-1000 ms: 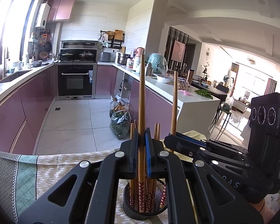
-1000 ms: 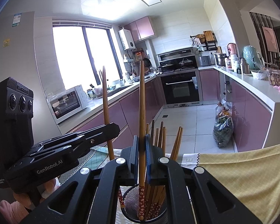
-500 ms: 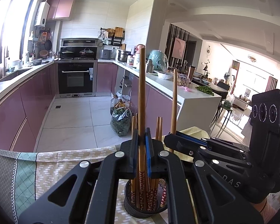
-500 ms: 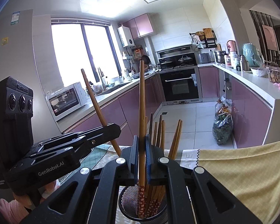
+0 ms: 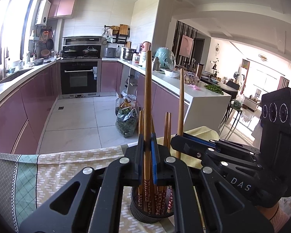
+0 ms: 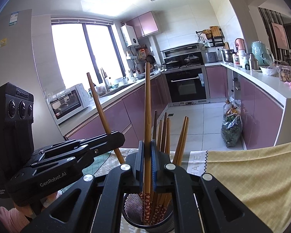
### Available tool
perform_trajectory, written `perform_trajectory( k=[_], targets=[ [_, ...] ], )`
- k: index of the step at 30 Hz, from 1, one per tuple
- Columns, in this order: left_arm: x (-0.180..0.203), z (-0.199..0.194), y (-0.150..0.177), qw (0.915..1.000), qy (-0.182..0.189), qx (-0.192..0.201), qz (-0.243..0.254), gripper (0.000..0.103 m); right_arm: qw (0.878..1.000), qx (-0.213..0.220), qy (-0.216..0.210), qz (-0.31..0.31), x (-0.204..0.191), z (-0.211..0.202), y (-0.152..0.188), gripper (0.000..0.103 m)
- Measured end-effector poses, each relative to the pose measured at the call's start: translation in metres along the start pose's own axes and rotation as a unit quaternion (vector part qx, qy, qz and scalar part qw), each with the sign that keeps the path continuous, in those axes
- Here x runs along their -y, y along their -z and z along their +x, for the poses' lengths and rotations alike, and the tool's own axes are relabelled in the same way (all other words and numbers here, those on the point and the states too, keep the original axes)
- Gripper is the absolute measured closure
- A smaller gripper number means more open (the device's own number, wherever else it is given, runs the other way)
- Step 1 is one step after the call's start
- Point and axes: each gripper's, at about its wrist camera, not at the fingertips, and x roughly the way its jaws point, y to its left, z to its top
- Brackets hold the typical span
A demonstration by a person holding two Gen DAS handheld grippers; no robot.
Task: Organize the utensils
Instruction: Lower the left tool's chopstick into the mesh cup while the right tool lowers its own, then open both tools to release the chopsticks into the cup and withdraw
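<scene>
A black mesh utensil cup [image 5: 143, 211] [image 6: 133, 211] stands on the cloth-covered table and holds several wooden chopsticks with red flowered ends. My left gripper [image 5: 147, 161] is shut on one upright chopstick [image 5: 147, 89] whose lower end is inside the cup. My right gripper [image 6: 147, 163] is shut on another chopstick [image 6: 147, 101], also lowered into the cup. Each gripper shows in the other's view, the right one [image 5: 177, 142] and the left one [image 6: 118, 136], each with its chopstick [image 5: 181, 101] [image 6: 99, 104].
The table carries a patterned green-beige cloth [image 5: 48, 167] and a yellow cloth [image 6: 252, 174]. Beyond it are pink kitchen cabinets [image 5: 29, 106], an oven [image 5: 78, 79], a white counter [image 5: 203, 97] and bags on the floor [image 5: 126, 120].
Both grippers have lowered their chopsticks deeper into the cup. In the right wrist view the left gripper's chopstick has tilted to the left.
</scene>
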Motion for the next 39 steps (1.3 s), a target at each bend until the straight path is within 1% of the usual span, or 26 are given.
perform_trajectory(
  k=[7,15,21,30,39],
  targets=[
    [0.000,0.004,0.004,0.9999,-0.001,-0.014,0.007,0.096,1.000,-0.006,0.001,0.003,0.003,0.003,0.005,0.097],
    [0.004,0.009,0.015,0.9986,0.001,-0.044,0.027,0.095,1.000,-0.029,0.000,0.008,0.006,0.012,0.014,0.097],
    [0.000,0.015,0.020,0.9979,0.006,-0.059,0.024,0.095,0.999,-0.044,0.001,0.006,0.007,0.016,0.021,0.097],
    [0.000,0.025,0.028,0.9970,0.002,-0.073,0.025,0.095,0.997,-0.070,0.006,0.008,0.008,0.026,0.029,0.097],
    [-0.007,0.038,0.035,0.9961,-0.001,-0.087,0.013,0.095,0.997,-0.076,0.012,0.014,0.013,0.031,0.031,0.096]
  ],
)
